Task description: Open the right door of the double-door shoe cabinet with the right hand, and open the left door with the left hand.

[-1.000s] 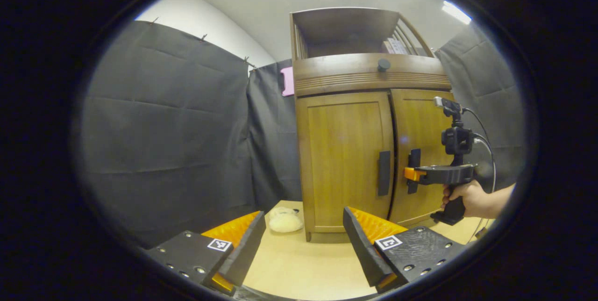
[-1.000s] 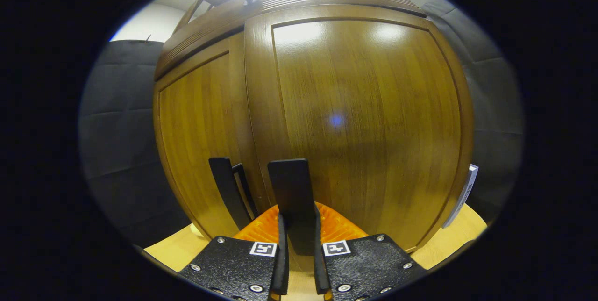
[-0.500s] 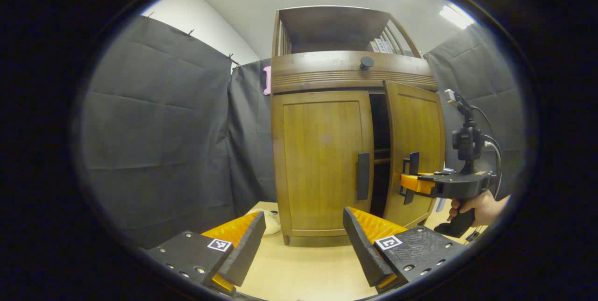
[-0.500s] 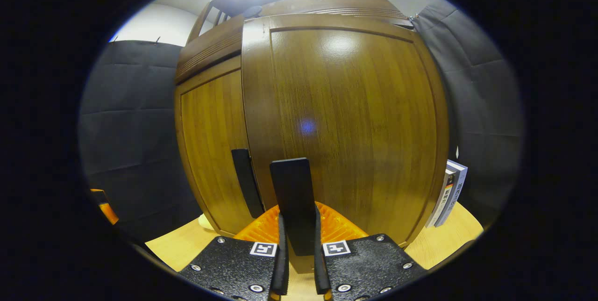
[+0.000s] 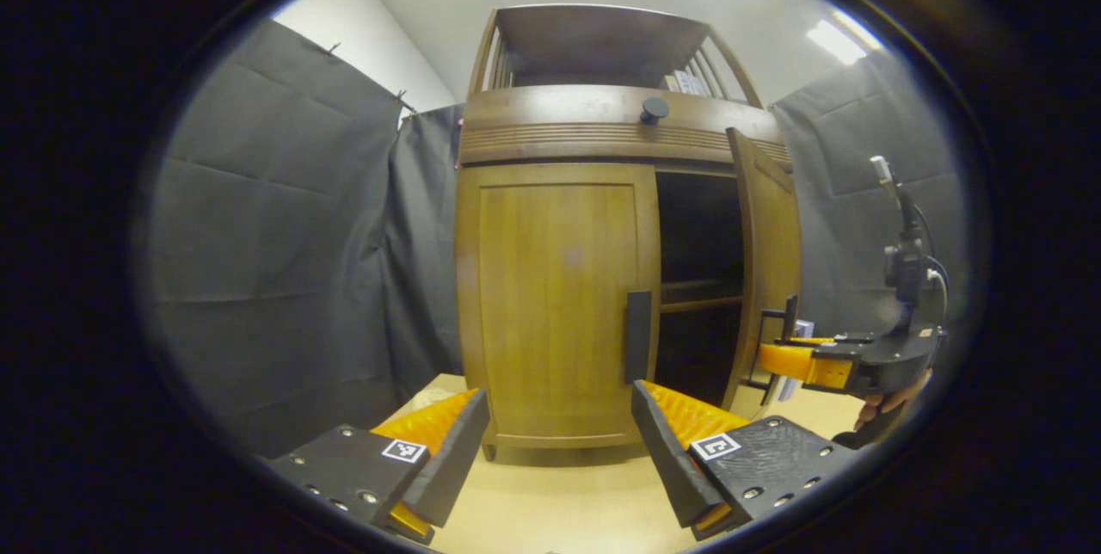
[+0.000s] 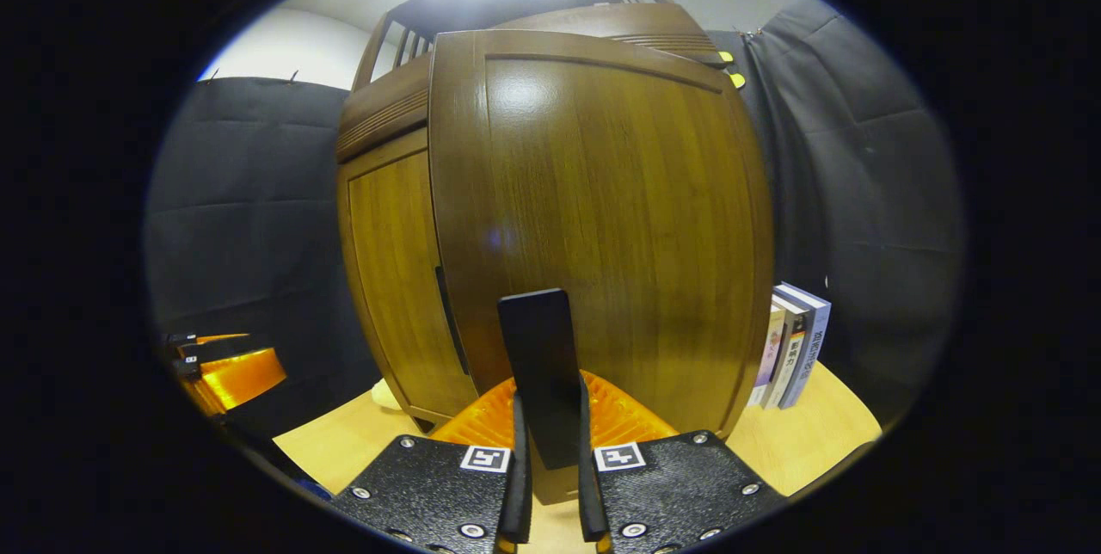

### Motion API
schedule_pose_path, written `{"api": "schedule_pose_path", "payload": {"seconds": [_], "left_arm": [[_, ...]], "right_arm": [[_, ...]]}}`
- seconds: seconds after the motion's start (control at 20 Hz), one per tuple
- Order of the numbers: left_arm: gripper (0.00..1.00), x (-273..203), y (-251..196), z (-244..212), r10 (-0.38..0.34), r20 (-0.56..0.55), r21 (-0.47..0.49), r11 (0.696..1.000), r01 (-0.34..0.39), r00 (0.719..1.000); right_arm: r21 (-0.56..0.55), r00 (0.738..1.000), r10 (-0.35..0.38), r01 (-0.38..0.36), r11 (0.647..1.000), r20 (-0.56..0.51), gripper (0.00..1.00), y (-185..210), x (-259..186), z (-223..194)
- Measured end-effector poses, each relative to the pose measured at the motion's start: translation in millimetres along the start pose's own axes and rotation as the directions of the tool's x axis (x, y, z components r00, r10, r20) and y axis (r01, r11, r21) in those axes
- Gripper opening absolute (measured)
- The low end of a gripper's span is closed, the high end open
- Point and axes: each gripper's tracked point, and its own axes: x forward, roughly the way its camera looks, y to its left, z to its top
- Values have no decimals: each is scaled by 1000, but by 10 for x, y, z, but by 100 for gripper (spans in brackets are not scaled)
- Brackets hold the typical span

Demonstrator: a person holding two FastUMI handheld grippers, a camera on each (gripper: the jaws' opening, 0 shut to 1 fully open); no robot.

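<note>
The wooden shoe cabinet (image 5: 559, 128) stands on the table in the left gripper view. Its left door (image 5: 550, 304) is closed, with a dark upright handle (image 5: 637, 336). Its right door (image 5: 770, 261) stands swung out, baring a dark inside with a shelf (image 5: 701, 304). My left gripper (image 5: 559, 442) is open and empty, short of the left door. My right gripper (image 5: 768, 354), held by a hand (image 5: 886, 408), grips the right door's handle (image 5: 778, 322). In the right gripper view the right door (image 6: 619, 218) looms close and my right gripper (image 6: 550, 485) is shut on its handle (image 6: 538, 356).
A drawer with a round knob (image 5: 654, 111) and an open top shelf (image 5: 602, 46) sit above the doors. Books (image 6: 791, 347) stand on the table (image 6: 817, 442) to the right of the cabinet. A pale object (image 5: 426, 399) lies by the cabinet's left foot. Black cloth walls surround the booth.
The right door has swung from closed to wide open, pulled by my right gripper. My left gripper has drifted, so the left door now sits more centred ahead of it.
</note>
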Motion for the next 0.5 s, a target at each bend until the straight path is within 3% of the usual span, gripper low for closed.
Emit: {"api": "schedule_pose_path", "payload": {"seconds": [0.15, 0.2, 0.4, 0.5], "left_arm": [[100, 46, -78, -61, -37, 1, 3, 999, 37, 999], [95, 55, -96, -60, -49, 0, 3, 999, 49, 999], [100, 61, -151, -35, -107, 8, 14, 994, 107, 994], [95, 85, -184, -48, -139, 0, 24, 990, 139, 990]], "right_arm": [[2, 1000, -6, 6, 1000, -4, 22, 0, -2, 5], [6, 1000, -5, 5, 1000, 0, 20, 3, 2, 13], [-8, 1000, -19, 19, 1000, 1, 20, -5, -31, 38], [-2, 999, -33, 33, 999, 4, 22, -13, -43, 50]]}}
